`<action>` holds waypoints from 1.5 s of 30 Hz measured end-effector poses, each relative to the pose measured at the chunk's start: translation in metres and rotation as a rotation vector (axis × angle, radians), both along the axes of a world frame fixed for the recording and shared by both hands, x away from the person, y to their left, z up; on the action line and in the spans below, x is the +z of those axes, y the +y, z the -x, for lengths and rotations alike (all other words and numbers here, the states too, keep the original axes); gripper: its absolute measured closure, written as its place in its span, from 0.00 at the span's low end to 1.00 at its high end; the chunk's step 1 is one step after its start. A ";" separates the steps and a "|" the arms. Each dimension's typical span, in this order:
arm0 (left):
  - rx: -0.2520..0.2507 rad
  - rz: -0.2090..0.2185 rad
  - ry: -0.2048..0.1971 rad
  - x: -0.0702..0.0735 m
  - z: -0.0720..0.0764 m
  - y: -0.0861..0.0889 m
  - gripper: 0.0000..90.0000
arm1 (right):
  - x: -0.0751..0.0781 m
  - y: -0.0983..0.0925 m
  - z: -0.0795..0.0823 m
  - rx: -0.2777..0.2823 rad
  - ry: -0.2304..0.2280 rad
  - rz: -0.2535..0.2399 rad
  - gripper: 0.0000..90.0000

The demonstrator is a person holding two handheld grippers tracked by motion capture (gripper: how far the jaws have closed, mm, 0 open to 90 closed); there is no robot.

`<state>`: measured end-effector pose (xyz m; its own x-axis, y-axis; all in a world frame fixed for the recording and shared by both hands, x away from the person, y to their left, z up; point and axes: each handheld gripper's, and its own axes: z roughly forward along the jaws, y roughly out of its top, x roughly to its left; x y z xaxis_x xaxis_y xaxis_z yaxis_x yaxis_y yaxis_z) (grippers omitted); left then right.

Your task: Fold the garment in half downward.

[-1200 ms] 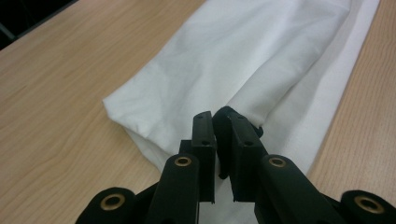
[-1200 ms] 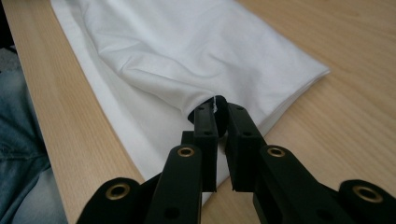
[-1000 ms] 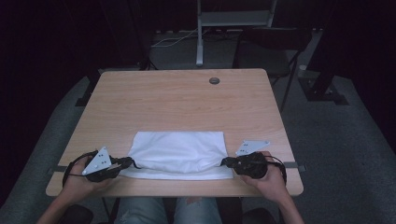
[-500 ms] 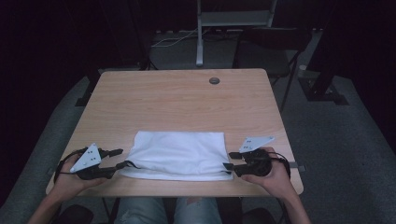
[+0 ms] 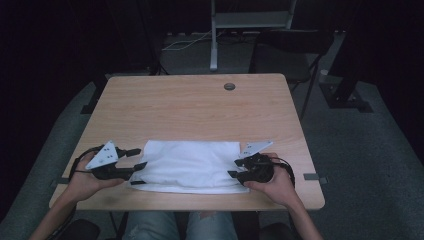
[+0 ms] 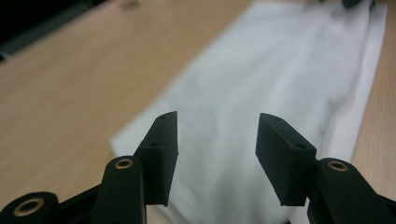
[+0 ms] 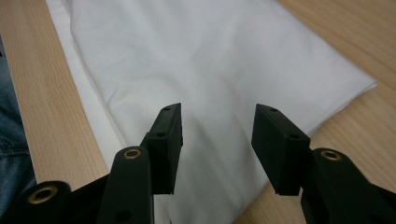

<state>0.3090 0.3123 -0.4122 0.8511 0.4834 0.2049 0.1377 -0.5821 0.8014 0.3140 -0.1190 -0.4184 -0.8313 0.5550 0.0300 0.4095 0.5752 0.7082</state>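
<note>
On the wooden table point(image 5: 190, 107) the folded white cloth point(image 5: 190, 165) lies at the near edge between our left gripper point(image 5: 137, 159) and right gripper point(image 5: 235, 168), whose jaws have just been opening and grip nothing, so the seemingly loose fold may spring apart.

The cloth point(image 5: 190, 165) is white all over, with no pattern on it. The table point(image 5: 185, 110) is light brown wood with thin stripes in the grain. A small round dark grey spot point(image 5: 229, 86) sits in the tabletop. The left gripper point(image 5: 136, 159) is black, with a pale grey plate on top. The right gripper point(image 5: 234, 168) is black too, with the same pale grey plate. Little gold rings shine on the black jaws. The person's jeans point(image 5: 180, 226) are faded blue. The floor point(image 5: 360, 150) is grey.
</note>
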 end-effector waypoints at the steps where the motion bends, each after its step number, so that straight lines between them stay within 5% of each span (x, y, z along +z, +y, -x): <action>1: -0.009 -0.023 0.015 -0.005 0.001 -0.002 0.55 | -0.001 0.001 0.003 0.002 -0.002 0.012 0.58; 8: -0.011 -0.091 0.078 -0.023 0.009 -0.004 0.56 | -0.013 0.003 0.012 -0.005 0.001 0.089 0.58; 18: 0.033 -0.094 0.089 -0.023 -0.001 -0.009 0.56 | -0.014 -0.002 0.004 -0.024 0.013 0.066 0.58; 26: 0.088 -0.123 0.056 -0.022 -0.023 -0.026 0.56 | -0.012 -0.007 -0.035 -0.078 0.008 0.093 0.56; 39: 0.198 -0.151 0.063 -0.015 -0.090 -0.040 0.50 | -0.007 -0.006 -0.100 -0.183 0.018 0.129 0.54; 41: 0.208 -0.123 0.049 -0.007 -0.095 -0.041 0.49 | -0.004 -0.003 -0.102 -0.193 0.012 0.126 0.53; 42: 0.221 -0.063 0.045 0.003 -0.100 -0.045 0.48 | 0.000 -0.001 -0.102 -0.203 0.009 0.102 0.53; 45: 0.234 -0.044 0.038 0.007 -0.105 -0.052 0.44 | 0.011 0.013 -0.098 -0.208 -0.023 0.058 0.49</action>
